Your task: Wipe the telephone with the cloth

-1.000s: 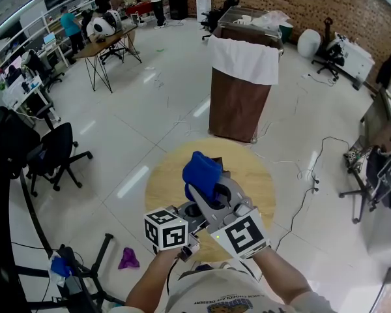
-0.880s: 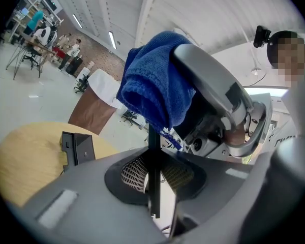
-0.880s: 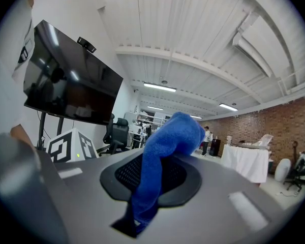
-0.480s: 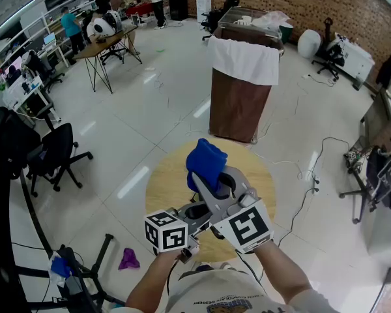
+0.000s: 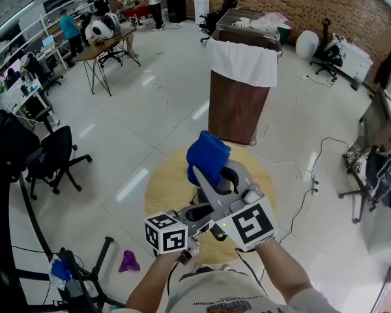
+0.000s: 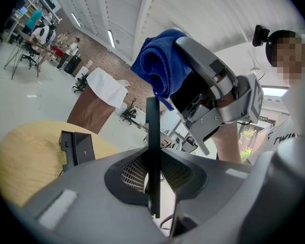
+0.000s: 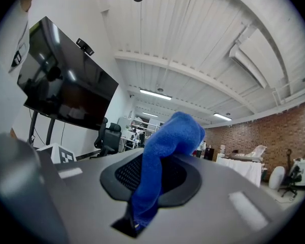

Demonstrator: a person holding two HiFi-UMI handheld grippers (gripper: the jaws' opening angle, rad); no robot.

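My right gripper (image 5: 214, 175) has carried the fluffy blue cloth (image 5: 207, 154) slightly higher, pinched tight. My left gripper (image 6: 152, 179) clamps the thin black telephone (image 6: 152, 131) edge-on, just below the cloth. I judge the wiping barely begun, and I cannot confirm that they touch.
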